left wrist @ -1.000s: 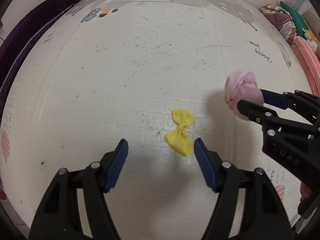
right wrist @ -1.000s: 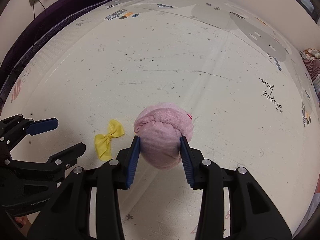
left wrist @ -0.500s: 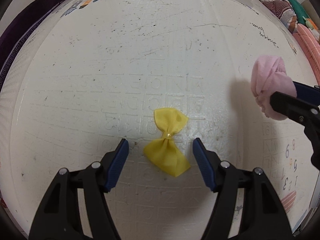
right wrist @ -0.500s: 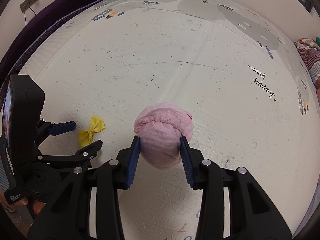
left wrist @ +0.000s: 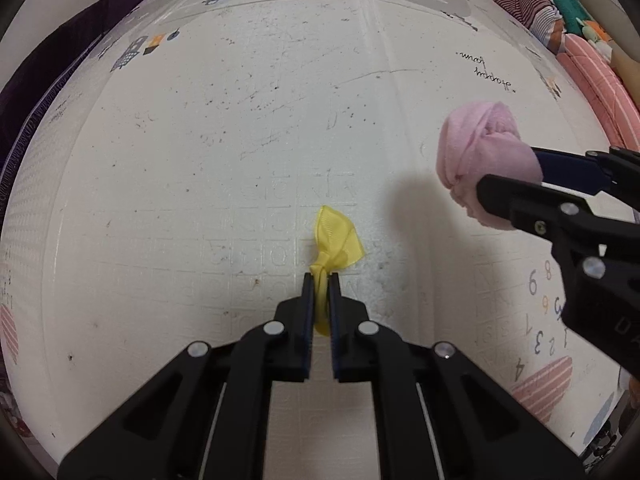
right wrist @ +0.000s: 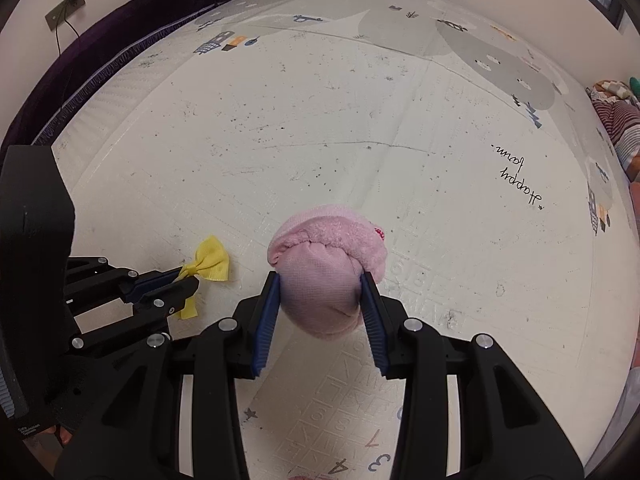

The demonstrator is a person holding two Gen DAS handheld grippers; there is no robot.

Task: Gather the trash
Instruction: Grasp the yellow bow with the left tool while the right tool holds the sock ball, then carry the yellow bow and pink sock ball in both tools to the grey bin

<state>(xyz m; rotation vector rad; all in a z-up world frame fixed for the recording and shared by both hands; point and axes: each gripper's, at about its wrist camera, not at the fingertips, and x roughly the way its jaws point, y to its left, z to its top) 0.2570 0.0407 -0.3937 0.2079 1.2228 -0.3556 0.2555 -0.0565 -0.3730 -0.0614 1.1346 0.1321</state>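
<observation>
A small yellow ribbon bow (left wrist: 335, 240) sits on the white play mat (left wrist: 240, 152). My left gripper (left wrist: 319, 280) is shut on the bow at its knot, with one loop sticking out ahead and the other between the fingers. The bow also shows in the right wrist view (right wrist: 211, 259), held by the left gripper (right wrist: 188, 278). My right gripper (right wrist: 320, 296) is shut on a rolled pink sock (right wrist: 326, 268) and holds it above the mat. The pink sock also shows at the right of the left wrist view (left wrist: 484, 160).
The mat (right wrist: 360, 140) carries printed houses, numbers and writing. A dark purple cloth (right wrist: 120, 28) runs along its far left edge. Striped and pink bedding (left wrist: 560, 20) is piled at the far right.
My left gripper moved forward over the yellow bow and shut on it. My right gripper kept hold of the pink sock and stayed about where it was.
</observation>
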